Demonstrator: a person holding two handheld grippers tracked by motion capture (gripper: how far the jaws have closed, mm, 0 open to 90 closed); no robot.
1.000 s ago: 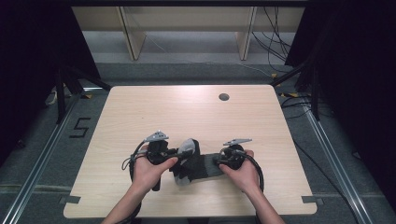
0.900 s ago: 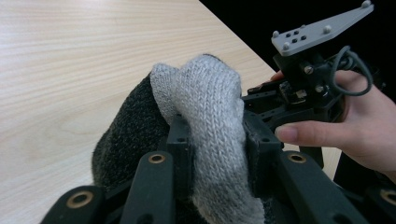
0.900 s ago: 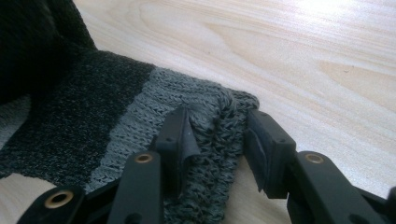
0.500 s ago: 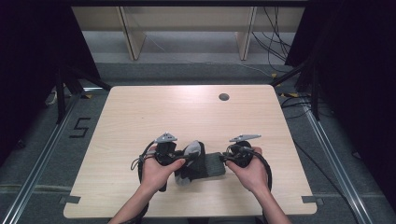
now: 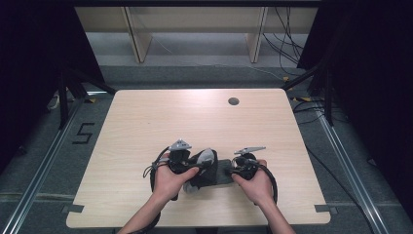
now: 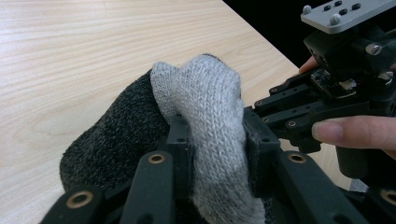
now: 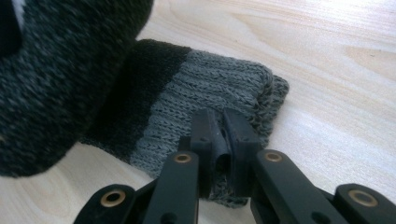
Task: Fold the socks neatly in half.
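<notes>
A knitted sock (image 5: 208,171) lies near the front of the table, dark grey with a light grey toe (image 6: 205,88) and a ribbed grey cuff (image 7: 205,84). My left gripper (image 5: 198,165) comes in from the left and is shut on the bunched light grey toe (image 5: 207,156), which bulges up between its jaws (image 6: 212,133). My right gripper (image 5: 228,170) faces it from the right. Its jaws have just been closing, and they now pinch the edge of the cuff (image 7: 219,126). The sock's dark middle (image 7: 56,70) rises to the left.
The pale wooden table (image 5: 195,117) has a round cable hole (image 5: 233,101) at the back right. Its front edge runs close below both hands. Dark floor, cables and shelf legs surround it.
My left hand has shifted right with the sock's toe, lifting it toward the right gripper. The right gripper's jaws have closed on the cuff while that hand stayed put.
</notes>
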